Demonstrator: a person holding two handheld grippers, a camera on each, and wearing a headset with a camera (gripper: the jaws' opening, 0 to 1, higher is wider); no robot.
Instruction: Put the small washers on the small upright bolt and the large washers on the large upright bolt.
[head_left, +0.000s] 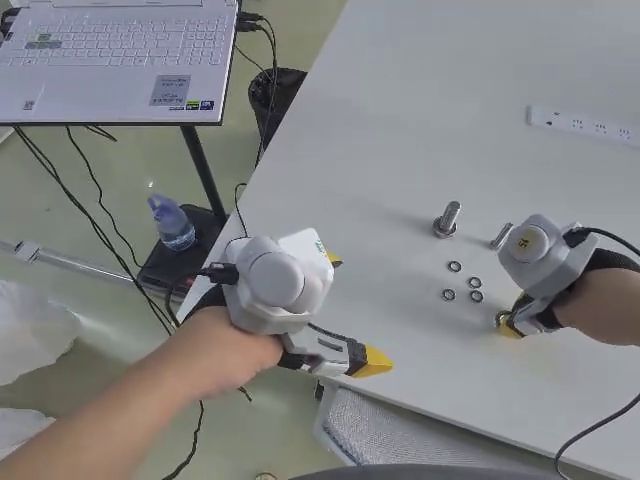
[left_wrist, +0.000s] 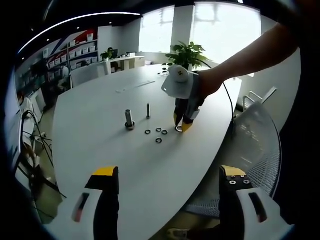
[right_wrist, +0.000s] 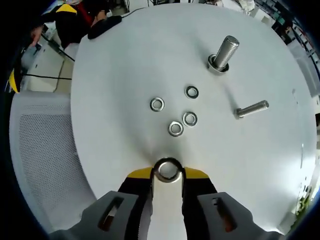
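The large bolt (head_left: 447, 219) stands upright on the white table (head_left: 400, 130), with the thinner small bolt (head_left: 501, 236) upright just to its right. Several small washers (head_left: 462, 284) lie loose in front of them. My right gripper (head_left: 508, 323) rests its tips on the table right of the washers, shut on a large washer (right_wrist: 167, 170) held flat between its yellow tips. My left gripper (head_left: 354, 311) hangs open over the table's near edge, well left of the bolts, with nothing between its jaws. From the left gripper view the bolts (left_wrist: 129, 119) and washers (left_wrist: 158, 134) lie ahead.
A laptop (head_left: 115, 55) sits on a stand at the far left, with cables and a water bottle (head_left: 172, 223) on the floor below. A white power strip (head_left: 585, 125) lies at the table's far right. A mesh chair (left_wrist: 255, 145) stands at the near edge.
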